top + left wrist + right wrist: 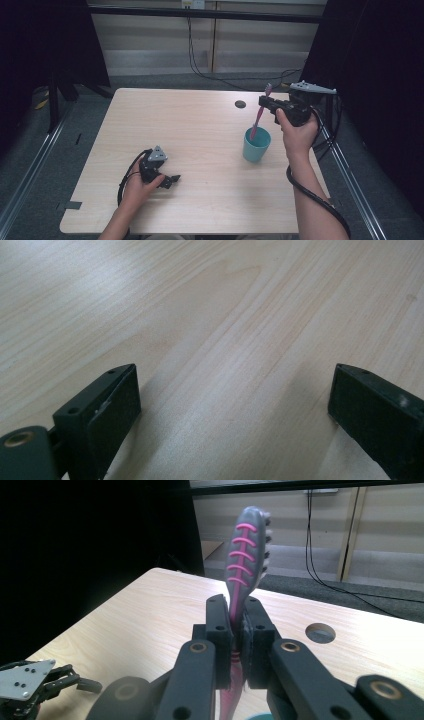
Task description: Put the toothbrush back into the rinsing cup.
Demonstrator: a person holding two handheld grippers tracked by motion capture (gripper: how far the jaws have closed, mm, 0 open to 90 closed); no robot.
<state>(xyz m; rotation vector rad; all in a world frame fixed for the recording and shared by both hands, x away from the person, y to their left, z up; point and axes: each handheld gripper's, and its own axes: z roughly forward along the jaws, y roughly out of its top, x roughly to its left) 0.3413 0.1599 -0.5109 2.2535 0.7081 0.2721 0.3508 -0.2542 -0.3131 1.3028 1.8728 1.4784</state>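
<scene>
Item: toothbrush (pixel 260 114), pink and grey. I hold it in my right gripper (pixel 263 103), jaws clenched on the neck just below the head; in the right gripper view the head (pixel 246 550) stands above the jaws and the handle drops away beneath them.

Long axis: near upright, leaning a little, handle end already inside the teal cup (pixel 256 145), which sits directly under the gripper.

Judgement: what matters next is that steep line down into the cup.

Left gripper (pixel 170 179): released, jaws wide and empty, low on the table (pixel 190 130), well apart from the cup.
</scene>
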